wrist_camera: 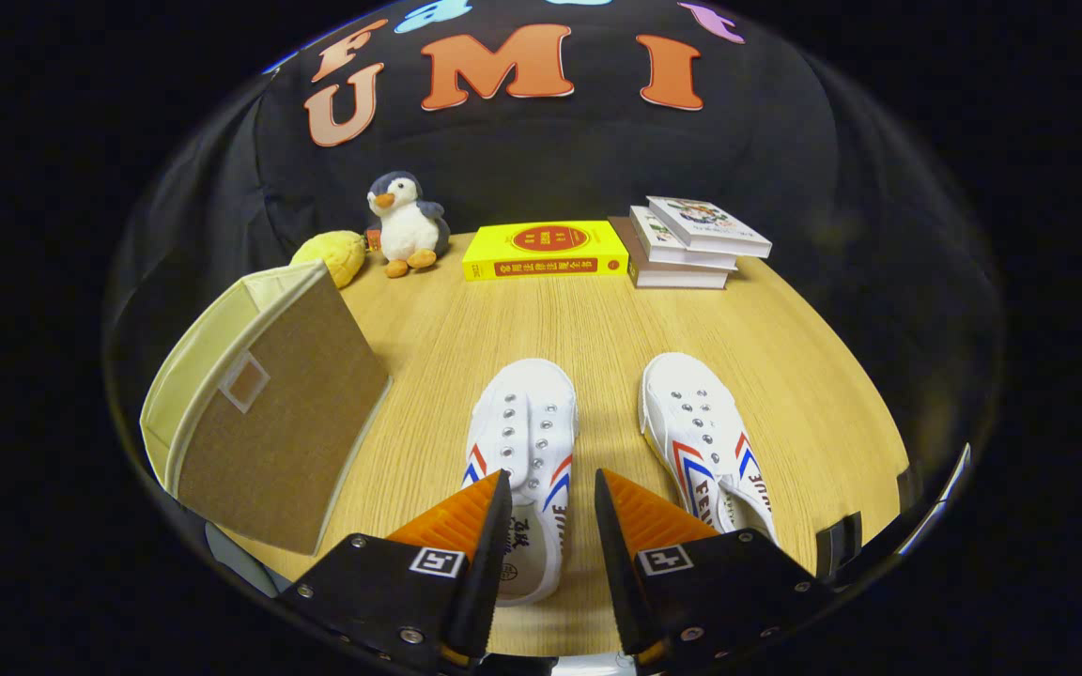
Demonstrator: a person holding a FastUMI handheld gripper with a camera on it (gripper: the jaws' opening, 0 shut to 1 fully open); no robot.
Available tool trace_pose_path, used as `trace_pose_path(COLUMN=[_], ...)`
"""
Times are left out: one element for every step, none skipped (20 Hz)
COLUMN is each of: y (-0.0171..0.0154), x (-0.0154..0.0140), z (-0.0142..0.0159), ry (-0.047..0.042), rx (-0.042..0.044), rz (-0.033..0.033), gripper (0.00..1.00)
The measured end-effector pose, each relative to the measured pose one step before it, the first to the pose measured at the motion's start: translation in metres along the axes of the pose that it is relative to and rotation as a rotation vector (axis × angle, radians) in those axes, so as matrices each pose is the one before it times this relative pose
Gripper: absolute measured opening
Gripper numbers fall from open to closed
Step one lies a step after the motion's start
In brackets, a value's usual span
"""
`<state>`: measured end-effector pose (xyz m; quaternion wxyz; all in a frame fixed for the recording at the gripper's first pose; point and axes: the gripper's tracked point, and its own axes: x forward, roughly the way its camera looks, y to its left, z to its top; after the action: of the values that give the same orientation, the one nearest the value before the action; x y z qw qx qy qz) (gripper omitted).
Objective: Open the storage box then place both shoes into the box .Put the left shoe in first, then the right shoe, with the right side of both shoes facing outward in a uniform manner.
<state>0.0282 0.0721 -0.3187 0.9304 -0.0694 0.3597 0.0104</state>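
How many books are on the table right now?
4. A yellow book lies flat beside the penguin toy; three more sit stacked just right of it. The open hand-held gripper hovers over the near shoe.

The gripper (552, 498) has black screw-studded mounts, square coded markers, and ridged wedge-shaped jaws standing apart.

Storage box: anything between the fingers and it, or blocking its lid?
Nothing visible stands in the way. The storage box sits on the wooden table ahead of the open gripper and off to one side, its lid shut. The shoe between the fingers lies apart from the box, with bare tabletop between them.
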Motion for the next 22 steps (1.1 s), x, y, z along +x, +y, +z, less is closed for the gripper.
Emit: trace_pose_path(y=[-0.00310, -0.00172, 0.00029, 0.00109, 0.00115, -0.00093, 0.00137, 0.00422, 0.00125, 0.00037, 0.00021, -0.00017, 0.00059, 0.00209, 0.00544, 0.00138, -0.00004, -0.00047, 0.00076, -0.00040, 0.00052, 0.00268], x=[0.00815, 0.00668, 0.00550, 0.00662, 0.00740, 0.00614, 0.00588, 0.00184, 0.00217, 0.00183, 0.00066, 0.00147, -0.00033, -0.00026, 0.00106, -0.00141, 0.00243, -0.00112, -0.00061, -0.00277, -0.00030, -0.00082], z=[-0.00366, -0.00380, -0.00307, -0.00479, -0.00530, -0.00470, -0.00385, -0.00166, -0.00041, -0.00294, -0.00057, -0.00202, -0.00020, 0.00047, 0.00146, 0.00050, -0.00124, 0.00010, 0.00100, 0.00256, 0.00041, 0.00301], ry=[0.01637, 0.01520, 0.01577, 0.02179, 0.01965, 0.01965, 0.01611, 0.01358, 0.00926, 0.03315, 0.02689, 0.03140, 0.01495, 0.00076, -0.00982, -0.01217, -0.00103, 0.00177, -0.00947, -0.01535, -0.01488, -0.02402], rx=[0.00020, -0.00230, -0.00189, -0.00260, -0.00232, -0.00619, -0.00437, 0.00098, 0.00489, 0.00963, 0.02268, 0.02956, 0.02642, 0.00312, -0.00587, -0.00371, -0.00917, 0.00363, 0.00619, 0.01765, 0.05296, 0.07017], rz=[0.00065, 0.00456, 0.00492, 0.01116, 0.00504, 0.00163, 0.00870, 0.02239, 0.01604, 0.01962, 0.02290, 0.02254, 0.01910, 0.01919, 0.02596, -0.00424, -0.00023, 0.00066, 0.00143, 0.00337, 0.01409, 0.03429], gripper=[0.51, 0.50, 0.50, 0.50, 0.50, 0.50, 0.50, 0.49, 0.48, 0.46, 0.44, 0.44, 0.44, 0.44, 0.40, 0.20, 0.15, 0.12, 0.09, 0.03, 0.01, 0.00])
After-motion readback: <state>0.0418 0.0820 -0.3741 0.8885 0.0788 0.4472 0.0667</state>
